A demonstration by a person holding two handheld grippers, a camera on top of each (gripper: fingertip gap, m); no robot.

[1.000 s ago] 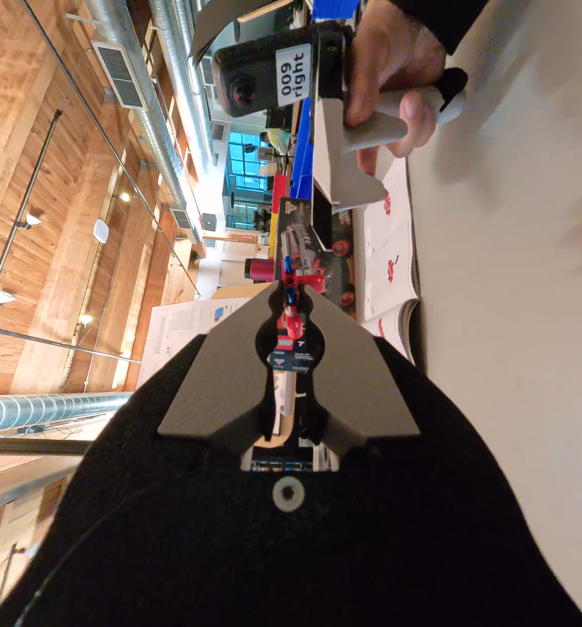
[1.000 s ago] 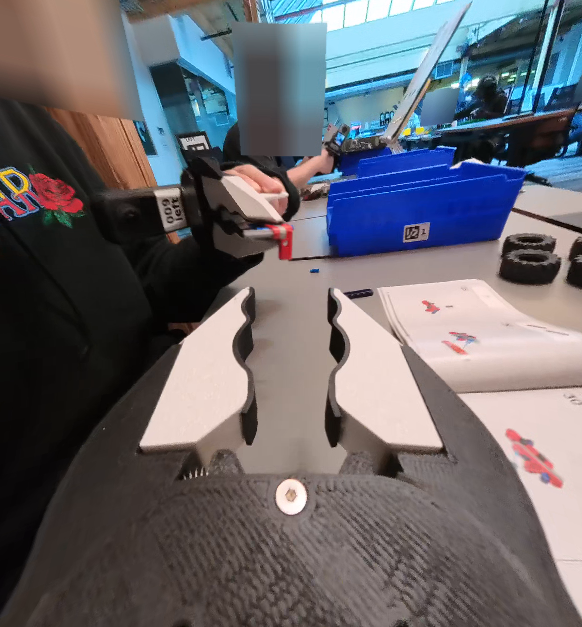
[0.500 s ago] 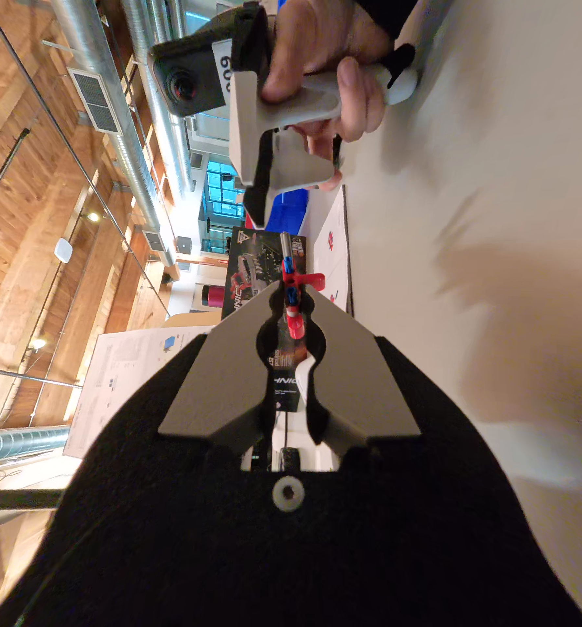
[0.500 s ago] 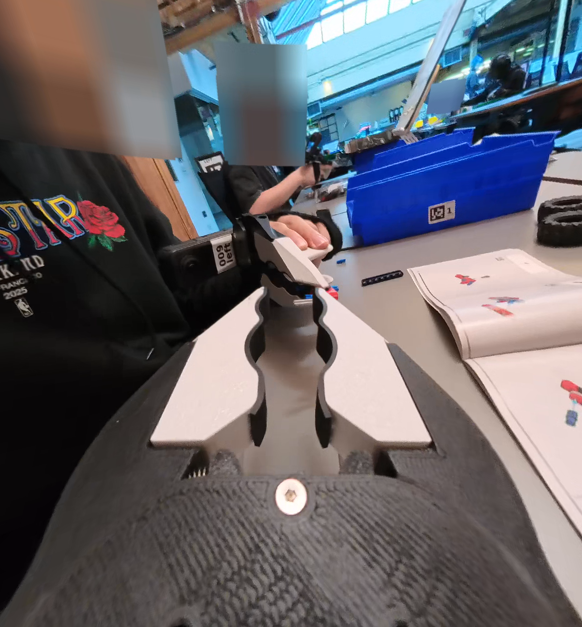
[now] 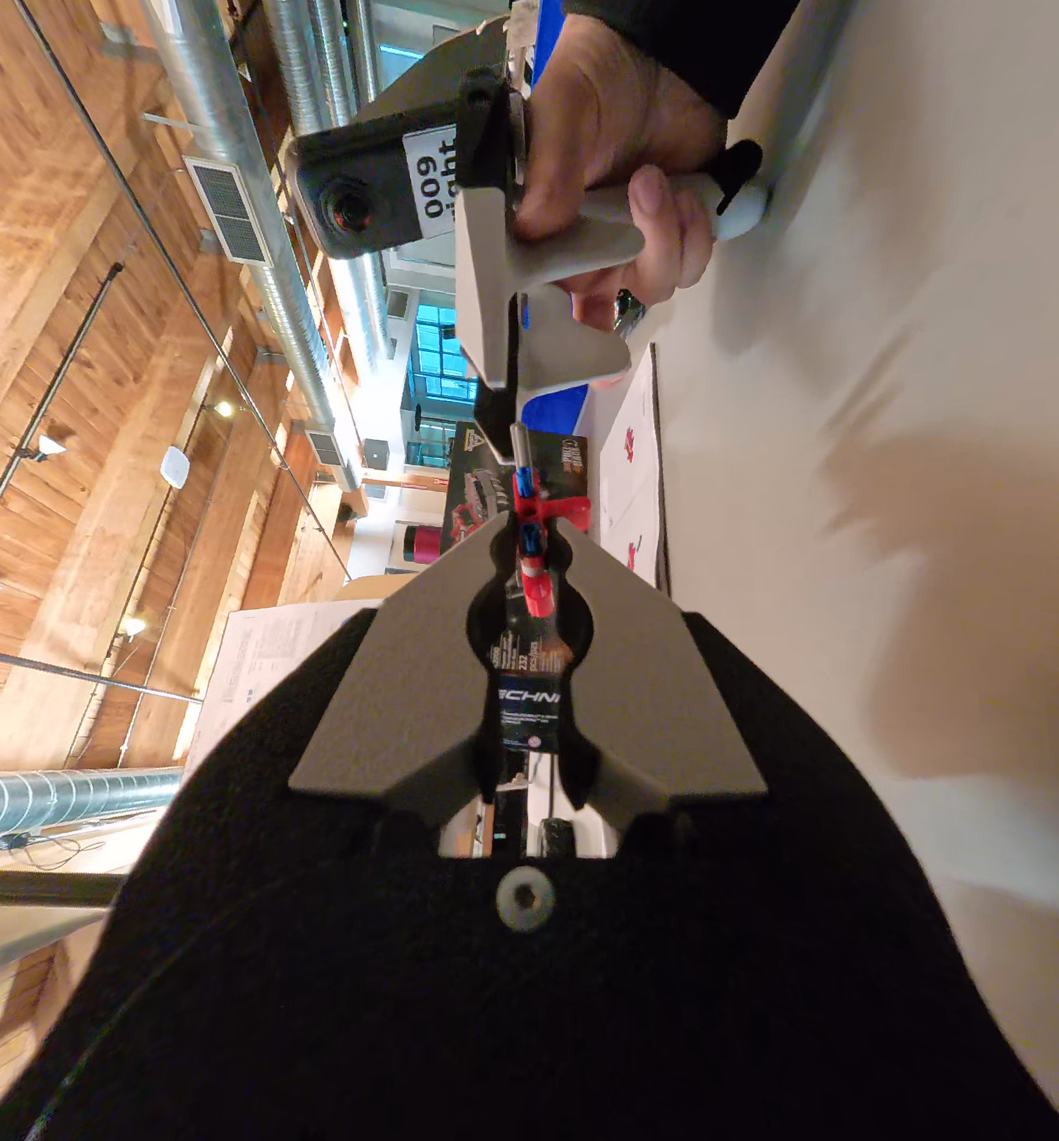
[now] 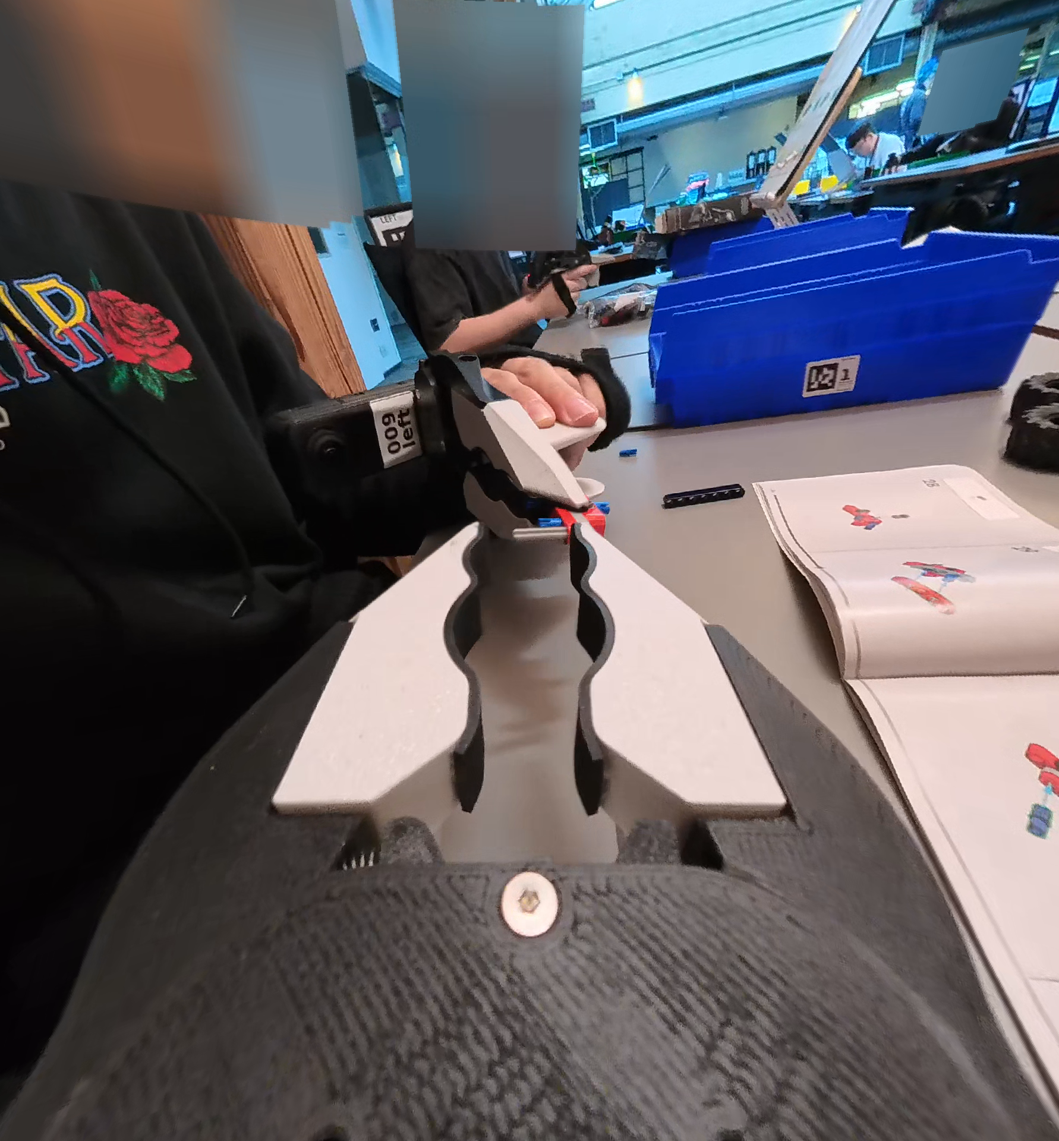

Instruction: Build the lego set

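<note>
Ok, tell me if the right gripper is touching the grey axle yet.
Cannot tell. In the right wrist view the right gripper is open around the grey axle; neither view shows contact or gap plainly.

Open-plan workshop hall

Upper left: wooden plank ceiling (image 5: 51, 259), silver ducts (image 5: 230, 123); upper right: blue plastic bins (image 6: 848, 333), worktables.

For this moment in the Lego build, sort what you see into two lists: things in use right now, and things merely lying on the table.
In use:
- left gripper, shut on the red and blue Lego assembly
- right gripper, open, tips at that assembly's grey axle
- open instruction booklet

Lying about:
- black beam
- black tyres
- blue bin
- small blue pin
- set box
</note>
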